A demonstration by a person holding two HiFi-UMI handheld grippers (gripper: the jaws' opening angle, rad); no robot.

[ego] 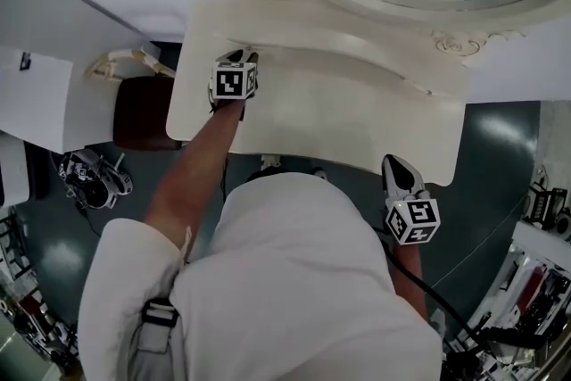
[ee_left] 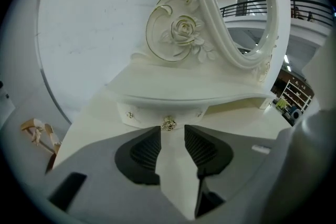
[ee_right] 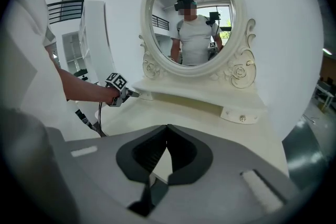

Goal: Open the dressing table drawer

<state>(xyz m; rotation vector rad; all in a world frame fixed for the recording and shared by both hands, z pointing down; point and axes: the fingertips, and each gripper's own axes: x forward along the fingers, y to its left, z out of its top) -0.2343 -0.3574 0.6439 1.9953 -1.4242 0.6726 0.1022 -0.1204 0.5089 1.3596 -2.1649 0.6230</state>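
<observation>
Cream-white dressing table [ego: 357, 125] set against a white wall [ee_left: 94, 18], with an oval mirror [ee_right: 193, 23] in a carved frame rising at its far edge and a carved rose [ee_left: 181, 29] at the frame's foot. Beneath the mirror, a raised shelf [ee_left: 189, 89] with a small drawer at each end: left drawer [ee_left: 144, 114] with a gold knob [ee_left: 168, 124], right drawer [ee_right: 241, 114] with a small round knob [ee_right: 242, 118]. Both apparently shut.

Out over the far left of the tabletop, on a bare forearm [ego: 196, 174]: left gripper [ee_left: 172, 139], angled downward and aimed at the left drawer. Jaws spread apart, nothing between the pads, only bare tabletop showing in the gap. Gold knob centred just beyond the tips; impossible to tell whether the tips touch the drawer front.

At the near right edge of the table, well apart from both drawers: right gripper [ee_right: 167, 136], pointed toward the mirror. Fingertips closed against each other, gripping nothing, tabletop visible behind them.
</observation>
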